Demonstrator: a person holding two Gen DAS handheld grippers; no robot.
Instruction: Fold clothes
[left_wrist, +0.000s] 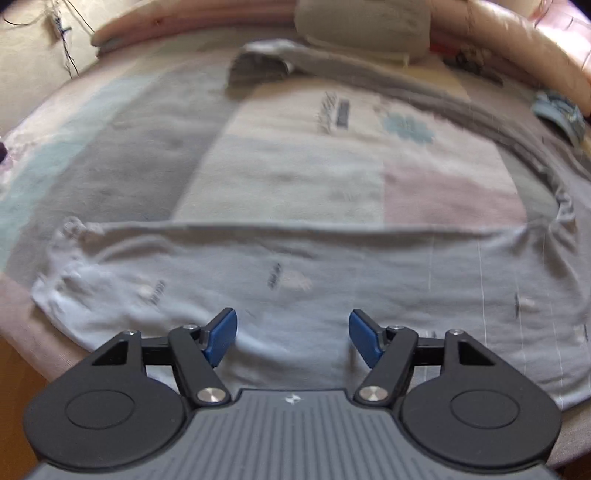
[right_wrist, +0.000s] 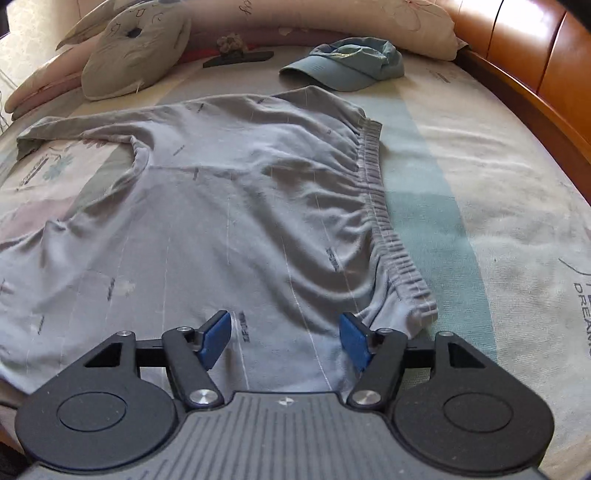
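Light grey pants (right_wrist: 229, 206) lie spread flat on the bed, legs apart. Their elastic waistband (right_wrist: 384, 218) runs down the right side in the right wrist view. The near leg (left_wrist: 295, 280) stretches across the left wrist view, its cuff (left_wrist: 70, 258) bunched at the left; the far leg (left_wrist: 424, 92) curves along the back. My left gripper (left_wrist: 292, 338) is open and empty, just above the near leg's front edge. My right gripper (right_wrist: 284, 339) is open and empty over the near hip, close to the waistband's lower corner (right_wrist: 417, 314).
A blue cap (right_wrist: 343, 66) lies beyond the pants. A grey bunny-shaped pillow (right_wrist: 129, 55) and long pink pillows (left_wrist: 192, 22) line the back. A wooden bed frame (right_wrist: 535, 74) curves along the right. The patterned sheet (left_wrist: 295, 147) covers the bed.
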